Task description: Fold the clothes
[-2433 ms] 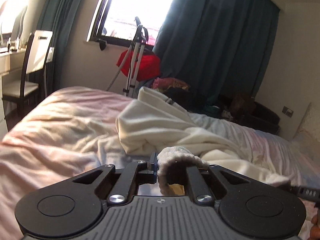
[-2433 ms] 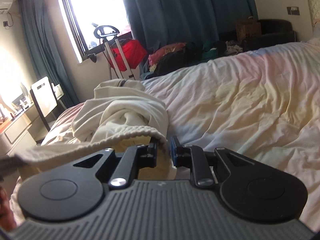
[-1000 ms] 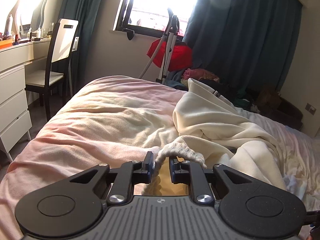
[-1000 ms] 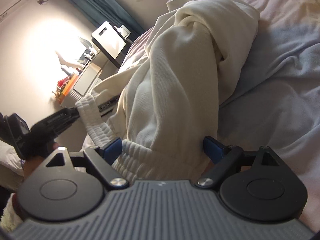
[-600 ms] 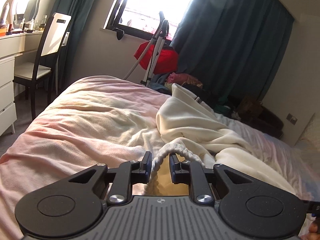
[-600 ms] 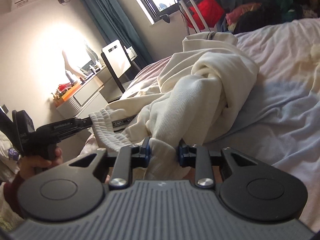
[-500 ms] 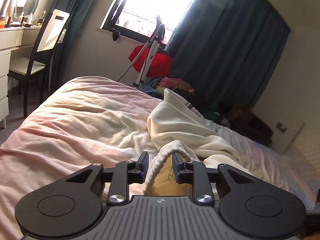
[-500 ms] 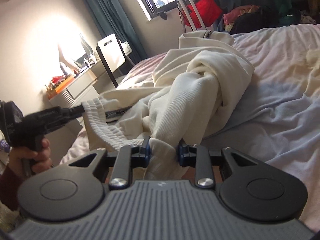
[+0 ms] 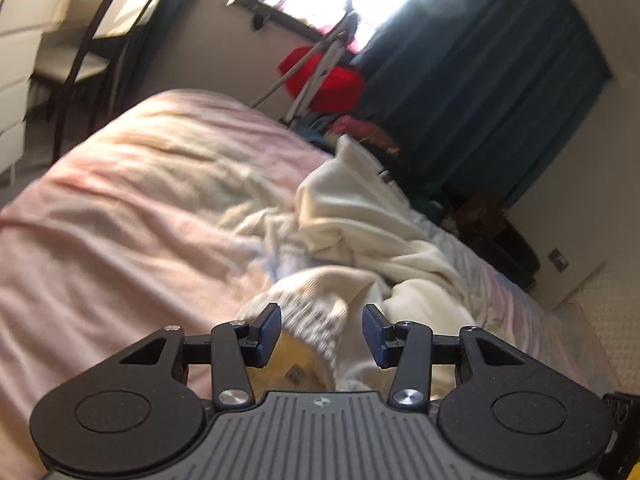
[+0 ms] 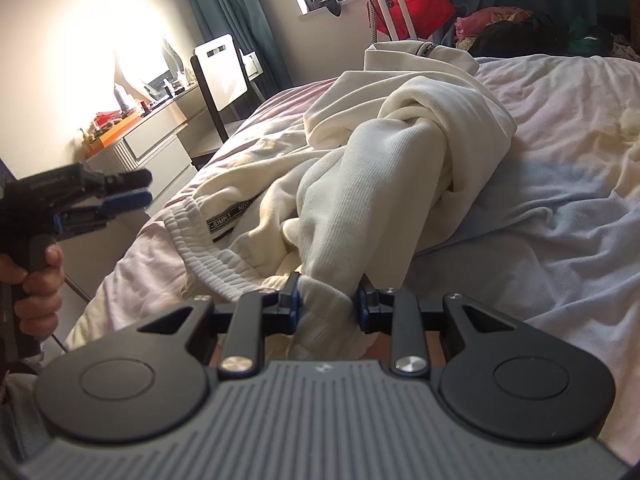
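Cream sweatpants point(image 10: 400, 160) lie crumpled on the bed, their ribbed waistband point(image 10: 208, 256) and a black label strip lying on the sheet near the bed edge. My right gripper point(image 10: 328, 292) is shut on a thick fold of the sweatpants. In the right wrist view my left gripper point(image 10: 142, 188) hovers to the left of the waistband with nothing between its fingers. In the left wrist view, which is blurred, the left gripper point(image 9: 321, 320) has its jaws opening. The waistband point(image 9: 312, 312) lies loose between and below them, and the rest of the sweatpants point(image 9: 360, 216) is bunched beyond.
The bed point(image 9: 132, 200) has a rumpled pale pink sheet. A chair point(image 10: 220, 72) and a white dresser point(image 10: 152, 140) stand by the bed's far side. A red bag on a trolley point(image 10: 416, 4) and a heap of clothes point(image 10: 520, 28) sit under the window. A hand point(image 10: 40, 280) holds the left gripper's grip.
The left gripper's jaws have spread and let go of the waistband, which now lies on the bed. The right gripper closed on a fold of the sweatpants and rose slightly.
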